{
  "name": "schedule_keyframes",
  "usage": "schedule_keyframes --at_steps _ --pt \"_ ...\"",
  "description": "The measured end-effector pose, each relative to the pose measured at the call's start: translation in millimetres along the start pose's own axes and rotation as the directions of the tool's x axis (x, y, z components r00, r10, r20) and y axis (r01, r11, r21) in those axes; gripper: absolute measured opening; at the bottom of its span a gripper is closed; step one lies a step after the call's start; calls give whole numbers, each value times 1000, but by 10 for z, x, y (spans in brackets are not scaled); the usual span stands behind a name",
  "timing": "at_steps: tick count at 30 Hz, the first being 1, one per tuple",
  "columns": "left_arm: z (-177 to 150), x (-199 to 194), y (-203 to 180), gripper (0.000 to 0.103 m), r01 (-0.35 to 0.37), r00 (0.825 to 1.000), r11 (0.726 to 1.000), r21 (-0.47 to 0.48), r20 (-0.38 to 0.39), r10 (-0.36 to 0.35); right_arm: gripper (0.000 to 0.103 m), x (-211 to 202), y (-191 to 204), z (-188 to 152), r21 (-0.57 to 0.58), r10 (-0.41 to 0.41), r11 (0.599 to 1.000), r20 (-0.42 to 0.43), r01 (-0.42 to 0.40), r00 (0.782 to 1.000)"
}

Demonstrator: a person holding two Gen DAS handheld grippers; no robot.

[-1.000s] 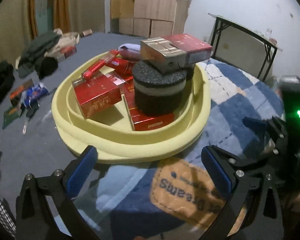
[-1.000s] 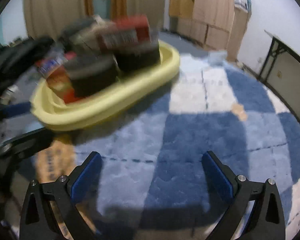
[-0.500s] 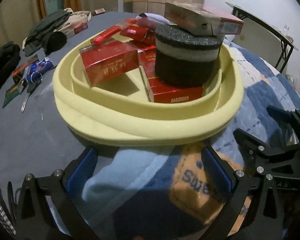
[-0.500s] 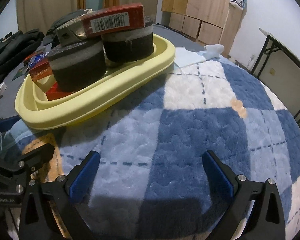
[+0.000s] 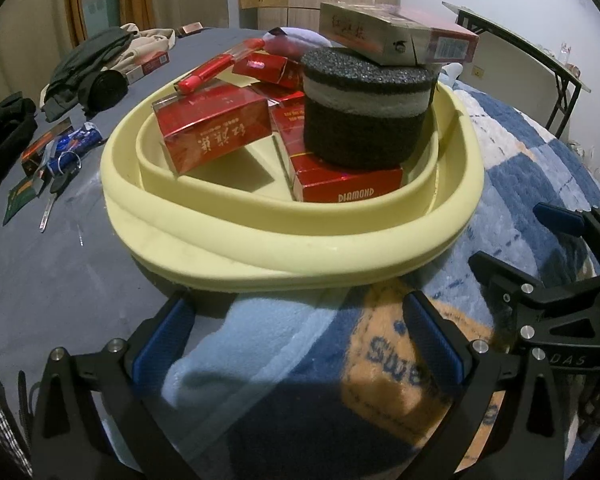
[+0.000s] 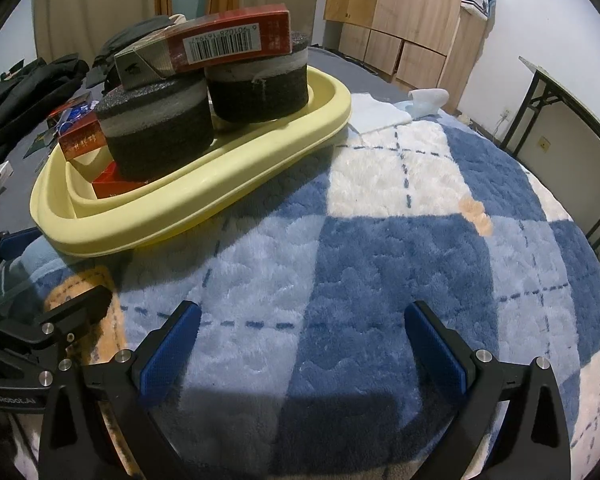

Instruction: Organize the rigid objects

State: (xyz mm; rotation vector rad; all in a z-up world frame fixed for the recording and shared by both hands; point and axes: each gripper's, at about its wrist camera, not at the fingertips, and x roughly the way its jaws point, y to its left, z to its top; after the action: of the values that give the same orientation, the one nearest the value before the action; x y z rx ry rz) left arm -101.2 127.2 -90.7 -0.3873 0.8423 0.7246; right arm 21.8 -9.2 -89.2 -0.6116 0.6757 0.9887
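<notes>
A pale yellow tray (image 5: 284,252) (image 6: 188,216) sits on the bed, holding several red boxes (image 5: 216,132), a red pen (image 5: 216,66) and two black foam cylinders (image 5: 364,112) (image 6: 256,84). A long silver-and-red carton (image 5: 396,34) (image 6: 212,48) lies across the tops of the cylinders. My left gripper (image 5: 300,340) stands open just in front of the tray's near rim, holding nothing. Over the blue checked blanket (image 6: 380,240), to the right of the tray, my right gripper (image 6: 300,348) is open and empty too; it also shows at the right edge of the left wrist view (image 5: 548,280).
Left of the tray, on the grey sheet, lie keys (image 5: 56,188), a blue packet (image 5: 76,140), small boxes and dark clothes (image 5: 92,72). A folding table (image 6: 572,120) stands at the right and wooden cabinets (image 6: 404,12) at the back. A folded white cloth (image 6: 424,98) lies beyond the tray.
Both grippers have come closer to the tray, which now looks larger in each view. The right wrist view has lost its blur. Both stay open.
</notes>
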Motion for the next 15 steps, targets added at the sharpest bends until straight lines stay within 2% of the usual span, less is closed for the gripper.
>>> schedule_keyframes --at_steps 15 --pt "-1 5 7 103 1 1000 1000 0 0 -1 103 -2 1 -2 -1 0 1000 0 0 1000"
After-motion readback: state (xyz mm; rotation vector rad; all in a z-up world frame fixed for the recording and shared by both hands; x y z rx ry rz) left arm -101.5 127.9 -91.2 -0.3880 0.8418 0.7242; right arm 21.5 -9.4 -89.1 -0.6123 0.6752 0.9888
